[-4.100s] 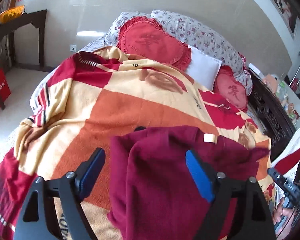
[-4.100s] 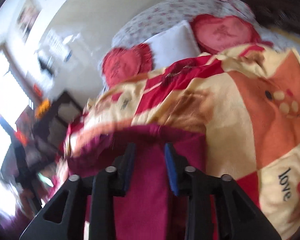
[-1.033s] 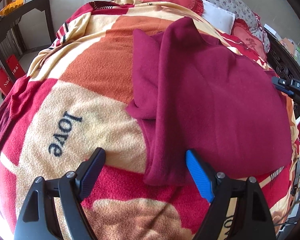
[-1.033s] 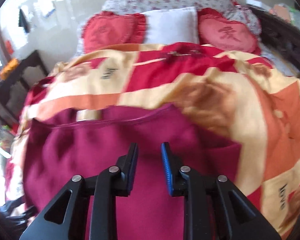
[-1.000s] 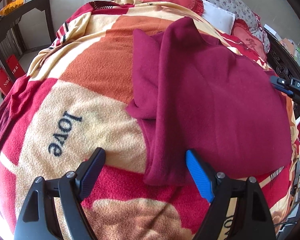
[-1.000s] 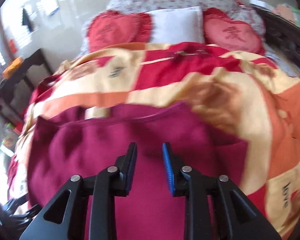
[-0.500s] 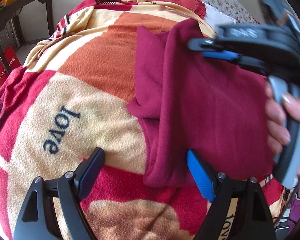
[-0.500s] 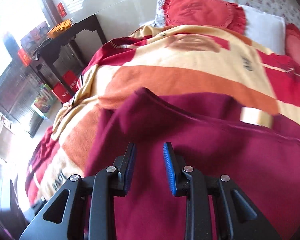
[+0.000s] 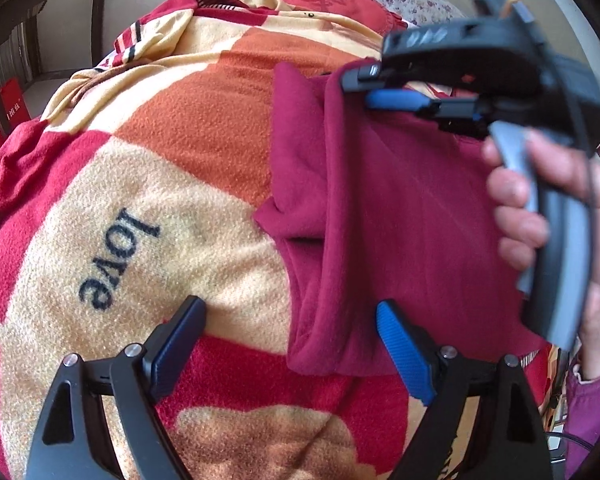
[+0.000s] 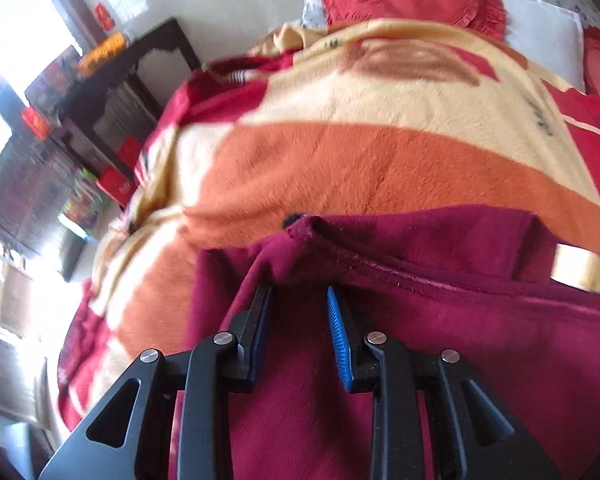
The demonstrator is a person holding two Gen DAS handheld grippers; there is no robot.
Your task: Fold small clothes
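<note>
- The maroon garment (image 9: 400, 208) lay partly folded on the patterned blanket (image 9: 172, 184) of the bed, its left edge doubled under in a loose flap.
- The left tool (image 9: 290, 344) hovered low over the garment's near corner, its jaws opening wide and pressing on nothing; the corner lay between them, nearer the blue pad.
- The right tool (image 10: 298, 312) had its jaws drawn nearly together at the far collar edge; whether cloth was actually pinched between them was hard to say, since a raised fold covered the tips.
- To do this step well, I judged that each tool should take a full bite of both layers at its corner, then carry the edge over evenly so the flap does not bunch.
- The left wrist view alone showed the person's hand (image 9: 560, 224) around the right tool's handle, and the word "love" on the blanket.
- The right wrist view alone showed the pale neck label (image 10: 578, 268), the white pillow (image 10: 540, 28) and the dark side table (image 10: 112, 80).
</note>
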